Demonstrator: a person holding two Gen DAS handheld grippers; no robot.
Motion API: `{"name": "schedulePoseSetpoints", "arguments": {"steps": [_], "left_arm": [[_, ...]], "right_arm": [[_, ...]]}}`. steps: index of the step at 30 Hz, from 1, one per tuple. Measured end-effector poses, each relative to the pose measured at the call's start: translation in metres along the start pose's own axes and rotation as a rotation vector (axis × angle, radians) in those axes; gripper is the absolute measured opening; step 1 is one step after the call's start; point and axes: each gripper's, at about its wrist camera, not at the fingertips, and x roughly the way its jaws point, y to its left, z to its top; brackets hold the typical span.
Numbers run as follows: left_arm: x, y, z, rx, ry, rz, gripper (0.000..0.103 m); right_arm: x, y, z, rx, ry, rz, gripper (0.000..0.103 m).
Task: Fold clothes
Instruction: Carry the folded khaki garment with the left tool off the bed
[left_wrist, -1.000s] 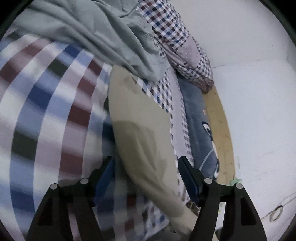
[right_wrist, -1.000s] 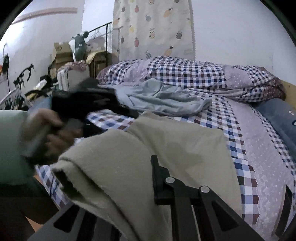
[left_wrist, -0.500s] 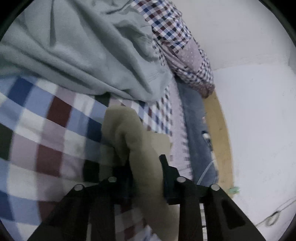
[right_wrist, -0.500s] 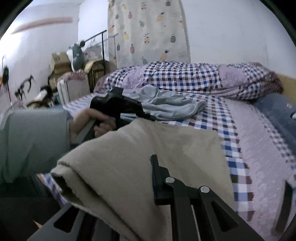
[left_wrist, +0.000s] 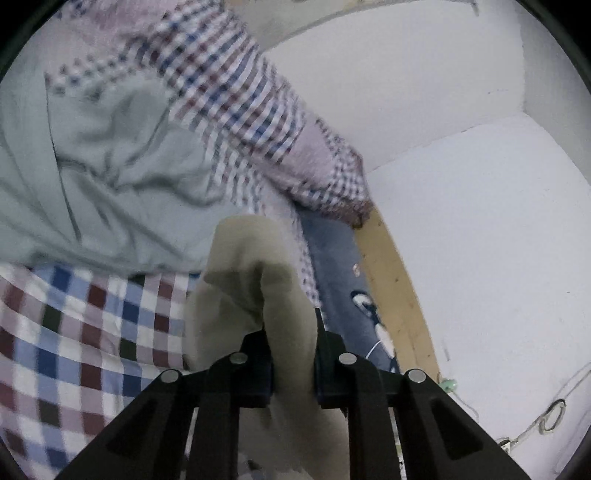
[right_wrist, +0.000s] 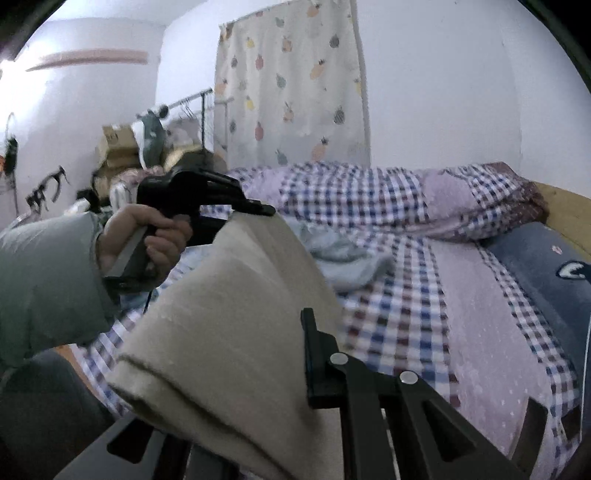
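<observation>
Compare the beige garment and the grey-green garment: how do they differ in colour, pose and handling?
The beige garment is lifted off the bed, folded double; the grey-green garment lies crumpled on the checked sheet. The left gripper and right gripper both pinch the beige one; nothing touches the grey-green one. Both are plain, unpatterned cloth.

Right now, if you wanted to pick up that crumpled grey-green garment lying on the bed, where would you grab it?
Probably at the rounded edge of the grey-green garment nearest the gripper, coming in low across the checked sheet. That edge lies raised and bunched, so fingers could close around a fold; the flatter middle offers little to pinch.
</observation>
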Motion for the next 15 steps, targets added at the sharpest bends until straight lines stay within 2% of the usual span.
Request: {"name": "schedulePoseSetpoints", "arguments": {"steps": [4,7,15], "left_arm": [[-0.065,-0.03,0.024,0.022,-0.084,0.028,0.015],[-0.115,-0.035,0.039,0.03,-0.149,0.06,0.015],[-0.26,-0.001,0.089,-0.024,-0.354,0.18,0.015]], "right_arm": [[-0.003,0.018,0.044,-0.011,-0.044,0.086,0.008],[0.009,0.035,0.073,-0.011,-0.061,0.18,0.008],[0.092,0.096,0.136,-0.016,-0.056,0.401,0.008]]}}
